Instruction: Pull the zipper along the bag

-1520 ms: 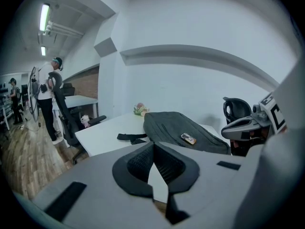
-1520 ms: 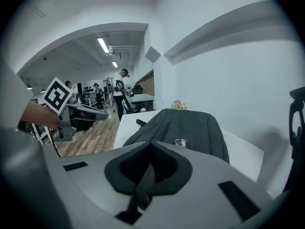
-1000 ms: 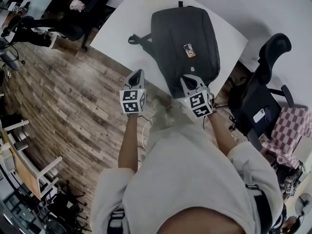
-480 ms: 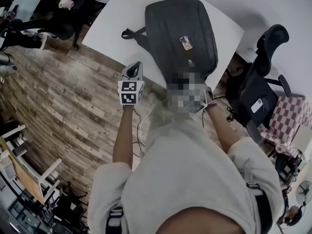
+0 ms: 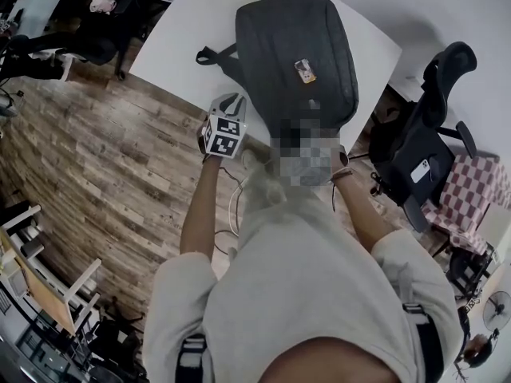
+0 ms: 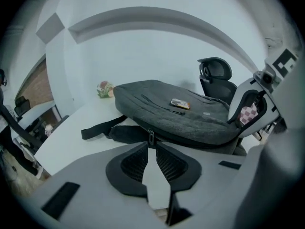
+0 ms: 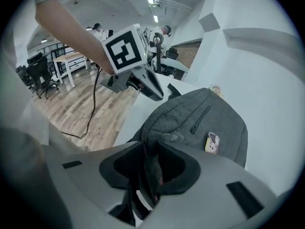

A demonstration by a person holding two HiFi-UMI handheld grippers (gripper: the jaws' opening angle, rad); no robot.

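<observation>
A dark grey backpack (image 5: 295, 46) lies flat on the white table (image 5: 192, 22), with a small tag (image 5: 305, 70) on top. My left gripper (image 5: 231, 100) hangs at the bag's left side. Its jaws have just been opening and stand slightly apart, with nothing between them. In the left gripper view my left gripper (image 6: 150, 145) has the zipper pull (image 6: 150, 137) right at its tips. In the head view a mosaic patch covers my right gripper. In the right gripper view my right gripper (image 7: 150, 144) has just been closing, with the near edge of the backpack (image 7: 209, 118) bunched between its pads.
A black office chair (image 5: 431, 134) stands right of the table. Wood floor (image 5: 104, 150) with a cable (image 5: 231, 206) lies below the table's near edge. Black straps (image 6: 102, 128) trail from the bag across the table. A small flowery object (image 6: 104, 88) sits at the far end.
Both grippers have dropped in toward the bag. The left one has shifted right, close to the bag's side. The right one has gone behind the mosaic patch at the bag's near end.
</observation>
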